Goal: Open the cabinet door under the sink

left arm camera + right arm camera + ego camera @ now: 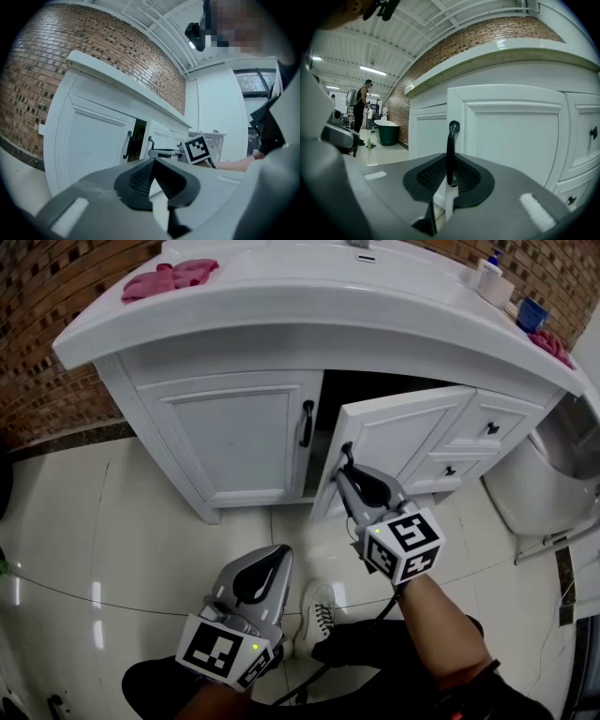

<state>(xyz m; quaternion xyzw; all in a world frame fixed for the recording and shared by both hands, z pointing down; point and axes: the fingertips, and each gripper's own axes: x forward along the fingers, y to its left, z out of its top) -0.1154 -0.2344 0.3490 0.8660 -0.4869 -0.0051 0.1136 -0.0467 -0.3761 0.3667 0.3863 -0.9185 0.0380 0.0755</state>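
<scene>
The white panelled cabinet door [403,442] under the white sink top [281,310] stands partly open, swung out from the vanity, with a dark gap [375,387] showing behind it. Its slim black bar handle [450,149] is clamped between the jaws of the right hand-held gripper [450,174]. The task looks roughly half done: the door needs pulling wider. The neighbouring white door [234,432] is closed. The left hand-held gripper [152,163] hangs low over the pale tiled floor [84,531], pinched together on nothing.

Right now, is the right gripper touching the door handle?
Touching. In the right gripper view, the right gripper has its fingers shut on the black handle, one on each side.
</scene>
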